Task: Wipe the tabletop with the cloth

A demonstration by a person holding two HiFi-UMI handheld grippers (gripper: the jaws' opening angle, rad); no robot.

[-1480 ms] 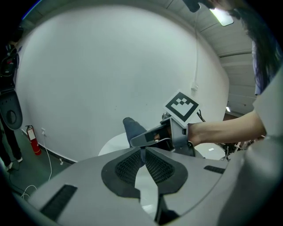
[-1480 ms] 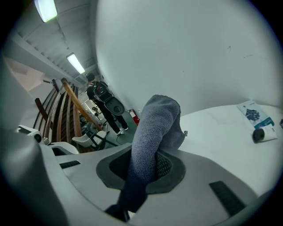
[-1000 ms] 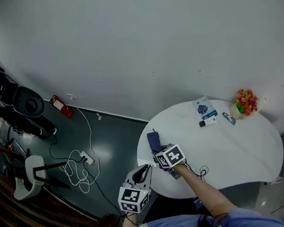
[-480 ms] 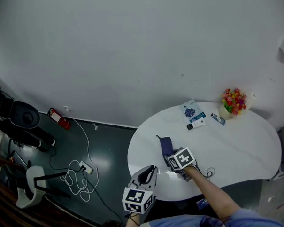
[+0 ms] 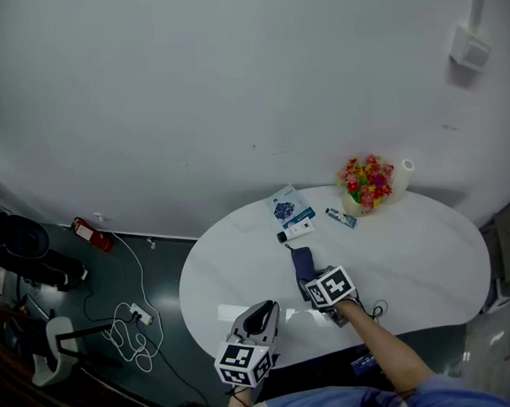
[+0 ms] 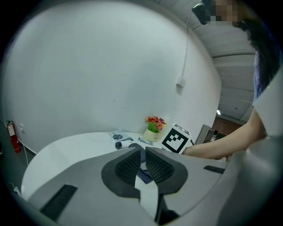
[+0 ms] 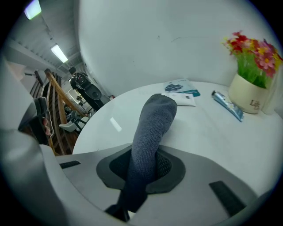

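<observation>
A dark blue-grey cloth [image 7: 152, 126] runs out from between my right gripper's jaws and lies forward on the white oval tabletop [image 5: 240, 258]. In the head view the cloth [image 5: 301, 261] sits just ahead of my right gripper [image 5: 313, 282], which is shut on it near the table's middle. My left gripper [image 5: 258, 318] is held at the table's near edge, jaws pressed together with nothing between them. The left gripper view shows the cloth [image 6: 142, 175] beyond those jaws [image 6: 142, 164] and the right gripper's marker cube [image 6: 175, 138].
At the table's far side stand a flower pot [image 5: 366, 185], a small tube [image 5: 341, 217], a booklet [image 5: 287, 210] and a white bottle [image 5: 295, 230]. Cables, a power strip [image 5: 138, 314] and a fire extinguisher [image 5: 89, 234] lie on the dark floor at left.
The head view has swung, so the table sits more centred and the flowers show further left. The right gripper with the cloth has moved from the table's left edge towards its middle.
</observation>
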